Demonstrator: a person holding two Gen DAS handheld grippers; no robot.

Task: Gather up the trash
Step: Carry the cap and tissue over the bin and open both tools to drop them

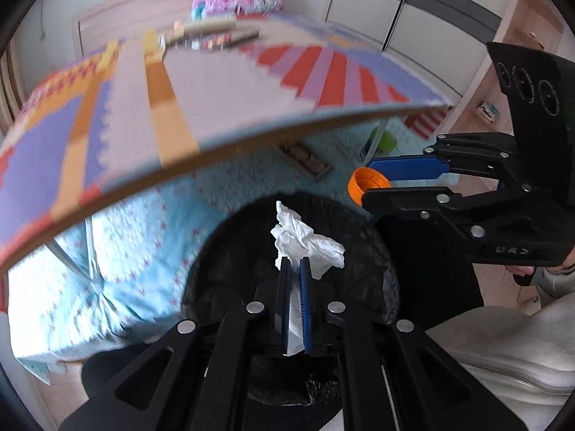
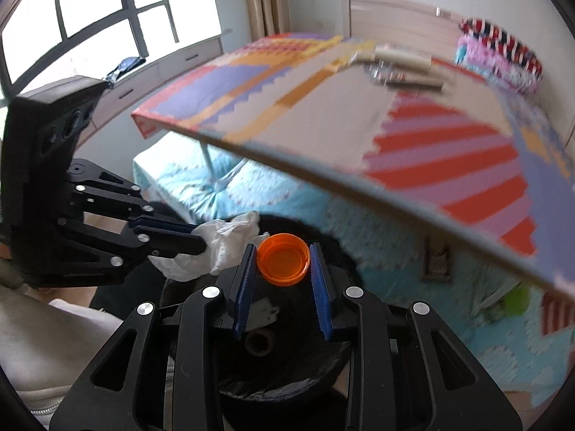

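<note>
Crumpled white paper tissue (image 1: pixel 305 240), smooth orange plastic cap (image 2: pixel 283 259), glossy black bin liner (image 2: pixel 287 377).

The right gripper (image 2: pixel 282 280) pinches an orange cap (image 2: pixel 283 259) over the black bin (image 2: pixel 287 370), beside crumpled tissue (image 2: pixel 222 248).

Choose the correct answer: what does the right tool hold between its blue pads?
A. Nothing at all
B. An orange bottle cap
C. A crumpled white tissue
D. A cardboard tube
B: in the right wrist view the right tool is closed on the orange bottle cap, open side toward the camera, above the black bin; the white tissue is in the left tool.
</note>
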